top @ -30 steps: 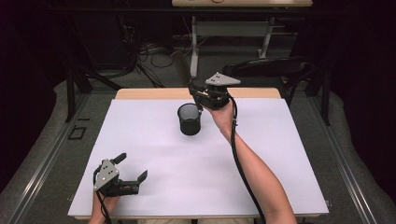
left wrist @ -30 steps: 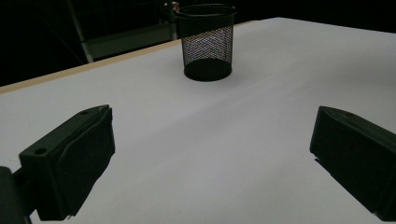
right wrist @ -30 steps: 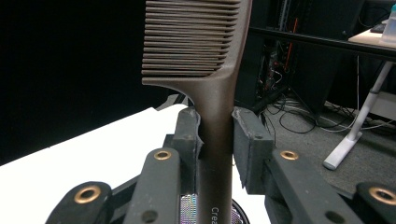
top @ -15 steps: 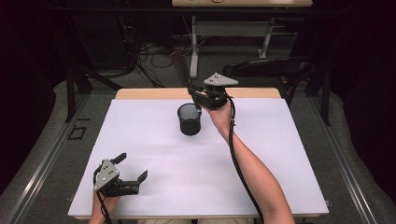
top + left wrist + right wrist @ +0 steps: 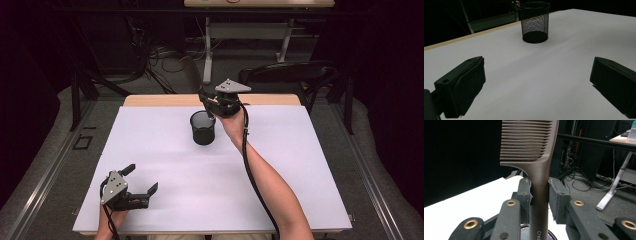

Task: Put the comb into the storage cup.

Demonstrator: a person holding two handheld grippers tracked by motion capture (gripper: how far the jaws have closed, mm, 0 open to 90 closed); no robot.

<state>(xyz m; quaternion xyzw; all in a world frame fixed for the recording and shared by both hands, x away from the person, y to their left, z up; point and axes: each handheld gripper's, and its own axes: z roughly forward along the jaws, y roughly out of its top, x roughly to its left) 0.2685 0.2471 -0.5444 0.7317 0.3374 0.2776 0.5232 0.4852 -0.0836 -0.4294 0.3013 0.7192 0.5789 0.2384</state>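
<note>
The right gripper [image 5: 539,192] is clamped on a brown comb [image 5: 534,152]: in the right gripper view its two jaws press against either side of the comb's handle, and the toothed end rises beyond the fingertips with the teeth pointing to the view's left. Some pale lettering shows low on the handle, below the grip, too cropped to read. Just under the jaws in that view sits the rim of a black mesh cup [image 5: 541,232], so the handle's lower end is over or in the cup's mouth; which of the two I cannot tell. From the high view the right gripper [image 5: 212,100] is held near the far edge of the white table [image 5: 300,165], directly beyond the cup [image 5: 203,128] and a little above it, with the forearm reaching in from the bottom. The left gripper [image 5: 137,180] rests low near the table's front left corner, its jaws spread wide with nothing between them. In the left gripper view the two black jaws stand far apart at either side over bare tabletop [image 5: 544,82], and the cup [image 5: 534,22] stands upright well ahead of the fingertips, roughly midway between them, near the table's wooden edge.
</note>
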